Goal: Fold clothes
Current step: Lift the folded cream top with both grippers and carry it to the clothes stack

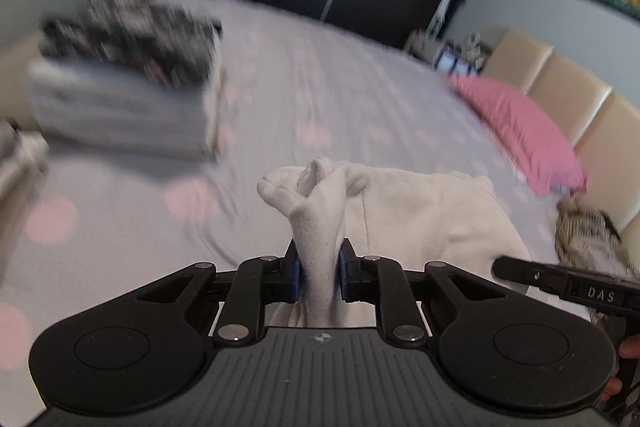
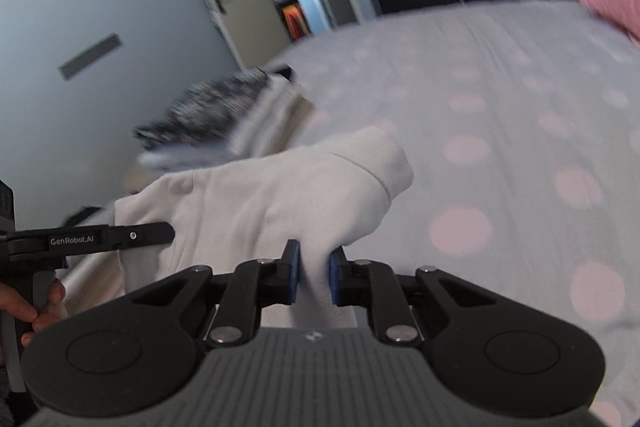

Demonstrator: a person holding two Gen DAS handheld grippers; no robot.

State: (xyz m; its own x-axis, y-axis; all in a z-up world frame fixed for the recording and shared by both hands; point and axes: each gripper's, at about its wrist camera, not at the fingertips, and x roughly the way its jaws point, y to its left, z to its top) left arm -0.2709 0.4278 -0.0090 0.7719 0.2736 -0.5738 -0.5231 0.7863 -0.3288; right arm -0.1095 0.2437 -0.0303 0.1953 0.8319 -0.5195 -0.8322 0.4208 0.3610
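Note:
A white fleece garment (image 1: 420, 211) hangs between both grippers above the bed. My left gripper (image 1: 319, 269) is shut on a bunched edge of it. My right gripper (image 2: 315, 269) is shut on another part of the white garment (image 2: 264, 195), whose cuffed end sticks up to the right. The right gripper's body shows at the right edge of the left wrist view (image 1: 568, 283). The left gripper's body shows at the left of the right wrist view (image 2: 92, 239).
The bed (image 1: 320, 87) has a grey sheet with pink dots. A stack of folded clothes (image 1: 124, 79) sits at its left, also in the right wrist view (image 2: 216, 115). A pink pillow (image 1: 520, 131) and a patterned garment (image 1: 588, 235) lie by the beige headboard (image 1: 568, 83).

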